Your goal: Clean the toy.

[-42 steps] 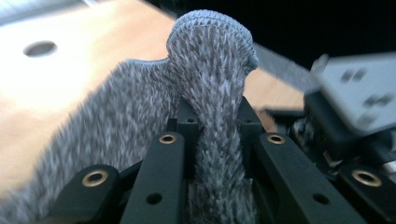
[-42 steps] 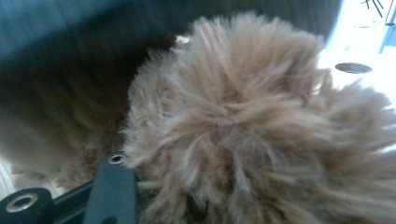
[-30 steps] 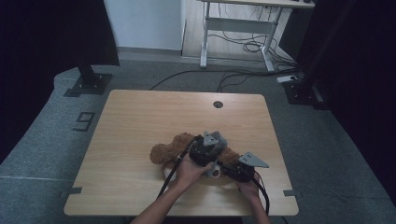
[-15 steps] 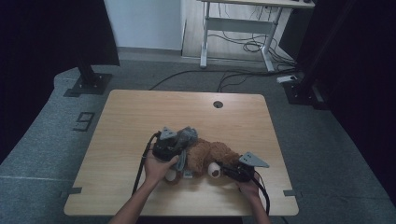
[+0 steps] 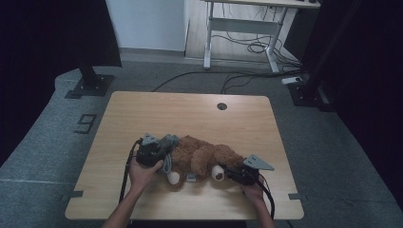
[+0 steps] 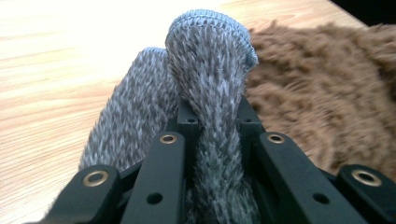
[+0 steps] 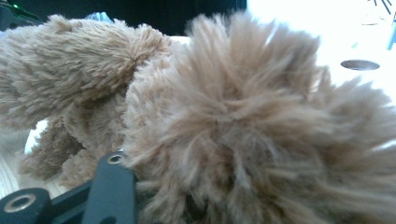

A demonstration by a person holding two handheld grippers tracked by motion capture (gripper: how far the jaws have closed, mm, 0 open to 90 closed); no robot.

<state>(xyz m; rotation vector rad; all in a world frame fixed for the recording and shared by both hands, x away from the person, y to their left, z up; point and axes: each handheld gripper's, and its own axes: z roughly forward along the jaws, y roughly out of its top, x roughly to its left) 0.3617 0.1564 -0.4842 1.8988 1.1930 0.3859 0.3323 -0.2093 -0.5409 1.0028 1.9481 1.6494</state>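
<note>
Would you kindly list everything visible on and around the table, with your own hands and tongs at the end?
Teddy bear: one, brown, lying on the table's near half.
Knitted cloth: one, grey, at the bear's left end, clamped in the left tongs.
Table: one, light wood, centre; dark round hole near its far edge.
Desk frame: one, white, beyond the table, cables on the floor under it.
Floor mark: one, dark, left of the table.
Left tongs: black, shut on the cloth.
Right tongs: black, gripping the bear's right end.
Hands: two, at the near edge.
</note>
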